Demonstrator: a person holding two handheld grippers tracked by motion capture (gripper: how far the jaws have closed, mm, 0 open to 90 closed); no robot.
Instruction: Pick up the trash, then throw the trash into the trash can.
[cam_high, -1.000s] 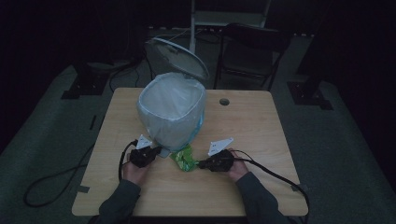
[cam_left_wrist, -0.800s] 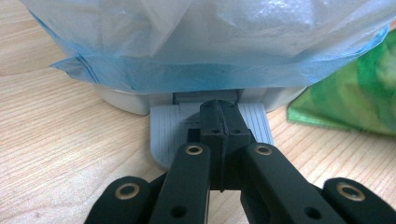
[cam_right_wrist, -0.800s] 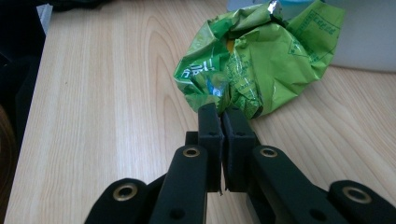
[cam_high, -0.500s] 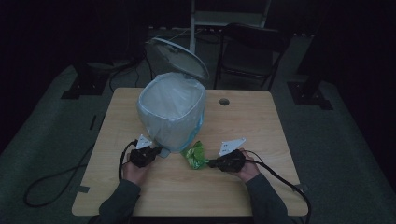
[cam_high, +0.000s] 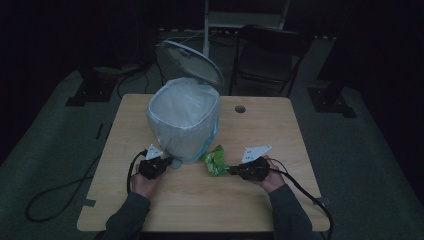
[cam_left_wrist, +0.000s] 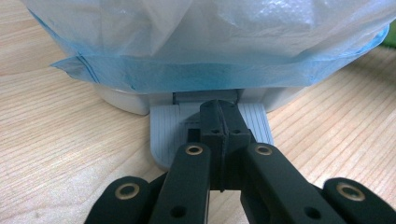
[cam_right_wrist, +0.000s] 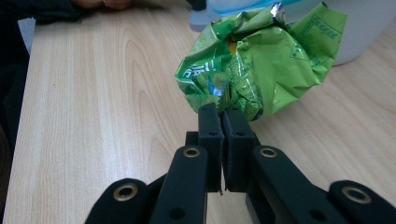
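Two claws worked at the near half of a wooden bench (cam_high: 280, 130), each held in one of a person's hands. The left claw (cam_left_wrist: 219, 114) had its jaws pressed together with nothing between them, and its tip sat on the grey ribbed pedal (cam_left_wrist: 163, 135) at the foot of a white bin (cam_high: 185, 120). The bin stood left of the bench's middle, lined with a pale bag (cam_left_wrist: 187, 37) whose blue edge hung down just above the pedal. Its lid (cam_high: 192, 60) stood tilted up behind it, on the far side. In the high view the left claw (cam_high: 167, 161) lay at the bin's near left corner, with the left hand (cam_high: 145, 182) behind it and a dark sleeve reaching to the near edge.

The right claw (cam_right_wrist: 220, 116) was pinching a crumpled green wrapper (cam_right_wrist: 261, 65) by its near lower edge, the jaws closed tight on the foil. The wrapper sat just to the right of the bin's near corner, close beside it; whether it touched the bench or the bin could not be told. From above, the wrapper (cam_high: 216, 160) lay between the bin and the right claw (cam_high: 231, 170), with the right hand (cam_high: 267, 175) behind that. A round hole (cam_high: 240, 108) marked the far part of the bench. A dark chair (cam_high: 270, 55) stood on the floor beyond it.
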